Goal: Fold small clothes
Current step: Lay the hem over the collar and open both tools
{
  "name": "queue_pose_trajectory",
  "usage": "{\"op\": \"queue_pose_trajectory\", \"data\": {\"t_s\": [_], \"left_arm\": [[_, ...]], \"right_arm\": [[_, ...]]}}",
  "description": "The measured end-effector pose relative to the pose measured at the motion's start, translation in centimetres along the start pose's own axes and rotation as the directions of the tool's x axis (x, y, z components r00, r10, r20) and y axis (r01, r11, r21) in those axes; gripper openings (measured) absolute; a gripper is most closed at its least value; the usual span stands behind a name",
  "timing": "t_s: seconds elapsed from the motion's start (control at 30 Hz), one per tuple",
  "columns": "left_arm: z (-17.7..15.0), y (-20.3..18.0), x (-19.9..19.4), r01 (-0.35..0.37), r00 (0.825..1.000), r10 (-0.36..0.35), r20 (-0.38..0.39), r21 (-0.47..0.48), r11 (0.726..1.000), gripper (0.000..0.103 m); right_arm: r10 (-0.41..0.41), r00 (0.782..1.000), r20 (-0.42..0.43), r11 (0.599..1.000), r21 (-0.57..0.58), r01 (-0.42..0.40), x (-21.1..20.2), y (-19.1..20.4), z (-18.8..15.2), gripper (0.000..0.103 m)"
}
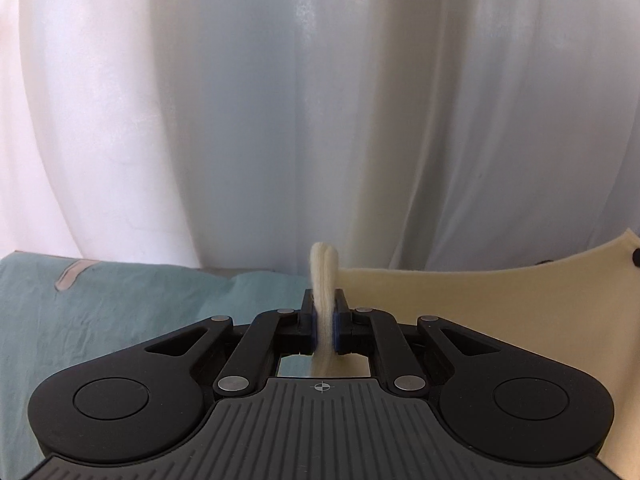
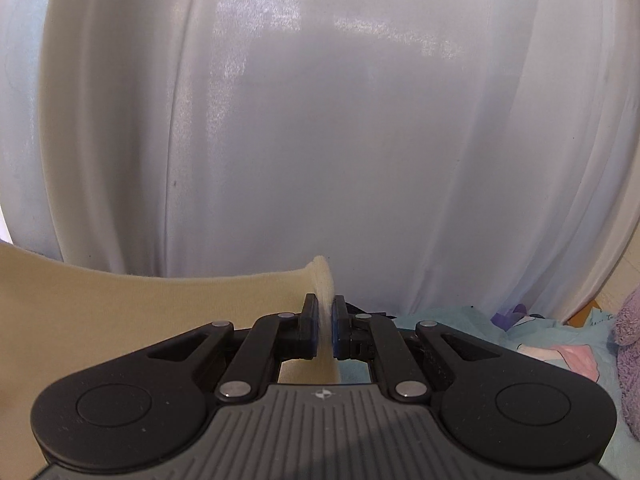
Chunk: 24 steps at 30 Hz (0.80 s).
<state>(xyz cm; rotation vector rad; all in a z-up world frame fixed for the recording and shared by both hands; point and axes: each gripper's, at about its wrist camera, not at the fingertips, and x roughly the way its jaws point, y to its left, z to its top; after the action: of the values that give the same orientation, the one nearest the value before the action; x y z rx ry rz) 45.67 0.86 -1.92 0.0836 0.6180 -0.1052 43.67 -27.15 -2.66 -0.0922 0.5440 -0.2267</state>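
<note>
Left gripper (image 1: 325,320): jaws pinched on a bunched edge of the cream garment (image 1: 460,320), which sticks up past the fingertips
Cloth, left view: it stretches away to the right of the jaws, lifted so it hangs flat for folding
Behind: white curtain (image 1: 280,120); teal sheet (image 1: 120,312) lies below left

Right gripper (image 2: 326,324): jaws pressed on the garment's other edge (image 2: 140,320)
Cloth, right view: it runs off to the left, taut between both grips
Bedding (image 2: 540,340): printed, lower right, beside a purple plush (image 2: 628,340)
</note>
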Motion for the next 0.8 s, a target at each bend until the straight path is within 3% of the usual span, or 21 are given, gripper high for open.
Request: {"op": "queue_pose_trajectory", "data": {"t_s": [0.13,0.2,0.23,0.27,0.3,0.33,0.43,0.5,0.57,0.63,0.7,0.8], "left_arm": [[-1.1,-0.6,0.9,-0.022,1.000,0.022,0.003,0.027,0.999,0.010],[-1.4,-0.4,0.9,-0.033,0.999,0.034,-0.010,0.026,0.999,0.019],[-1.3,-0.4,0.9,-0.054,0.998,0.054,-0.015,0.027,0.998,0.025],[-1.4,-0.4,0.7,-0.076,0.997,0.077,-0.019,0.020,0.997,0.045],[-1.4,-0.4,0.3,-0.080,0.997,0.080,-0.009,-0.004,0.997,0.056],[-1.6,-0.4,-0.2,-0.056,0.998,0.056,0.004,-0.035,0.998,0.057],[-2.1,-1.8,-0.7,0.054,0.998,-0.055,-0.010,-0.078,0.995,0.066],[-2.9,-3.3,-0.2,0.088,0.996,-0.089,-0.020,-0.046,0.995,0.075],[-3.9,-4.4,1.1,0.073,0.997,-0.073,-0.024,-0.008,0.997,0.076],[-4.4,-5.0,2.6,0.011,0.997,-0.011,-0.081,-0.002,1.000,0.076],[-4.7,-4.2,3.1,0.020,0.997,-0.024,-0.074,-0.045,0.999,0.078],[-4.7,-4.0,3.2,0.028,0.997,-0.032,-0.071,-0.051,0.998,0.078]], "right_arm": [[-0.022,1.000,-0.012,0.999,0.027,0.022,1.1,0.1,-0.9,0.006],[-0.019,1.000,-0.008,0.999,0.029,0.019,1.3,0.1,-1.4,0.006],[-0.013,1.000,-0.008,0.999,0.043,0.013,1.2,0.0,-1.7,0.008],[-0.013,1.000,-0.005,0.997,0.077,0.014,1.0,-0.2,-1.8,0.010],[-0.021,1.000,0.009,0.993,0.120,0.020,0.8,-0.7,-1.7,0.014],[-0.009,1.000,0.021,0.988,0.155,0.006,0.3,-1.0,-1.9,0.018],[0.125,0.991,0.036,0.972,0.197,-0.130,-0.6,-0.2,-2.8,0.018],[0.252,0.968,0.007,0.952,0.180,-0.249,-0.4,1.8,-3.8,0.018],[0.302,0.953,-0.018,0.945,0.138,-0.297,0.0,3.4,-4.5,0.018],[0.332,0.942,-0.051,0.942,0.078,-0.328,1.1,4.6,-5.0,0.018],[0.301,0.950,-0.089,0.953,0.065,-0.296,2.6,4.5,-5.5,0.018],[0.234,0.970,-0.073,0.967,0.119,-0.224,3.3,2.1,-5.5,0.018]]}}
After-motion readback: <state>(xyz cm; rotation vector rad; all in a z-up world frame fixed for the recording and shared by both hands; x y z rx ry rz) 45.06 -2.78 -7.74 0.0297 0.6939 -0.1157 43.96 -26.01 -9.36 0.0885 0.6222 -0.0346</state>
